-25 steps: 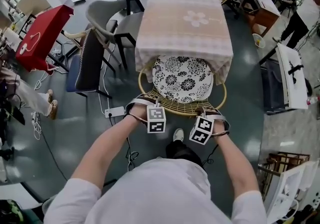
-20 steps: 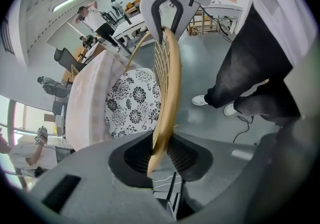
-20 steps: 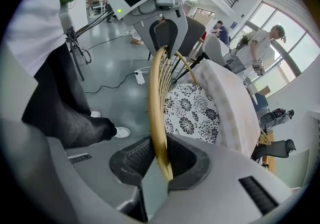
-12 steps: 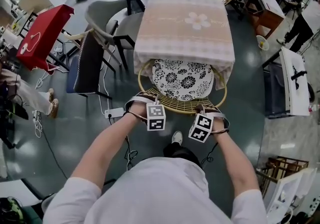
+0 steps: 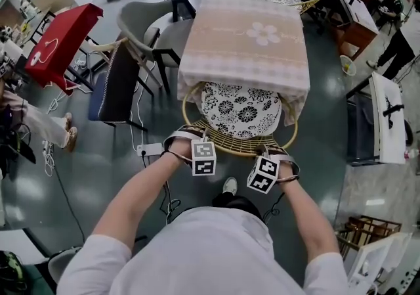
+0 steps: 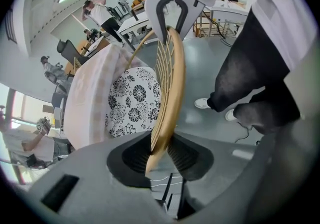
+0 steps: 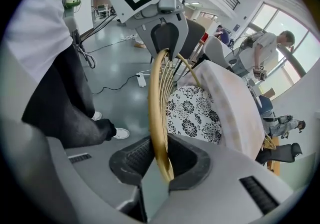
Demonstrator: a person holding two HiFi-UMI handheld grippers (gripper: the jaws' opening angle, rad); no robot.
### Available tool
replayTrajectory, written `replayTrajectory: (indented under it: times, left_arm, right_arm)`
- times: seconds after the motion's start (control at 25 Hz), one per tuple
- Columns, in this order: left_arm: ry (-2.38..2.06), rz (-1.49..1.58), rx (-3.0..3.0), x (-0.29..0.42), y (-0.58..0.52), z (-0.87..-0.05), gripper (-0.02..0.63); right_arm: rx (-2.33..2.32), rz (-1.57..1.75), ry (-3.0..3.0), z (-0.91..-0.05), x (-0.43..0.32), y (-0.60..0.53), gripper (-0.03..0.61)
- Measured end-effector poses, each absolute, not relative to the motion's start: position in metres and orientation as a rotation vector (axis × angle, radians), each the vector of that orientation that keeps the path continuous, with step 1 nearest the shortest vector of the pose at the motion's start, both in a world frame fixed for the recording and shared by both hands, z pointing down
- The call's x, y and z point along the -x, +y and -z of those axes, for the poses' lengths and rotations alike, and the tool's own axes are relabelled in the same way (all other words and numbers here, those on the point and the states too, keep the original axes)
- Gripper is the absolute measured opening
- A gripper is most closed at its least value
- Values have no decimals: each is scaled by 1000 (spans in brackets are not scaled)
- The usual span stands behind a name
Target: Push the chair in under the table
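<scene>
Chair (image 5: 239, 108): sitting mostly under tabletop's (image 5: 244, 34) near edge; seemingly little pushing remaining.
Left fingers (image 6: 136, 155): having just been opening, back rim (image 5: 237, 146) lying loose between.
Right fingers (image 7: 137, 158): clamping back rim.

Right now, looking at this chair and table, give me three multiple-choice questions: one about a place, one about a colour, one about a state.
1. Where is the chair's cushion?
A. partly under the table
B. on top of the table
C. on the floor

2. What colours is the cushion?
A. red
B. black and white
C. plain blue

3. What is between the right hand-held gripper's jaws?
A. nothing
B. a cable
C. the chair's back rim

Answers:
1 A, the table's near edge overhangs the cushion's far part.
2 B, it shows dark flowers on white.
3 C, the rattan rim runs through the jaws.
</scene>
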State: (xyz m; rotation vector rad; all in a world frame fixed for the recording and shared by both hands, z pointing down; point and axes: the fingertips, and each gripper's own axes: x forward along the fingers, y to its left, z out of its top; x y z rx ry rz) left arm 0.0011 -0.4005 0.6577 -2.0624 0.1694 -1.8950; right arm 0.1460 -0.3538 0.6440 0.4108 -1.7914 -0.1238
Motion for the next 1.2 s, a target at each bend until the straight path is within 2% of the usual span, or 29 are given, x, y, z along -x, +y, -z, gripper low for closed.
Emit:
replayTrajectory:
  times: [0.48,0.8,1.2]
  left_arm:
    - [378,1750,2211,3,-396,-635,115]
    - [539,1578,2452,-4,-384,-607,115]
    - [805,1282,2894,-27,-364,-557,114]
  right_arm:
    - [-603,40,-1753,-633,-150,-353,100]
    - [-781,-56,-1811,-606,-145,-346,100]
    - [-1230,-366,-2029,-537,-117,-348,51]
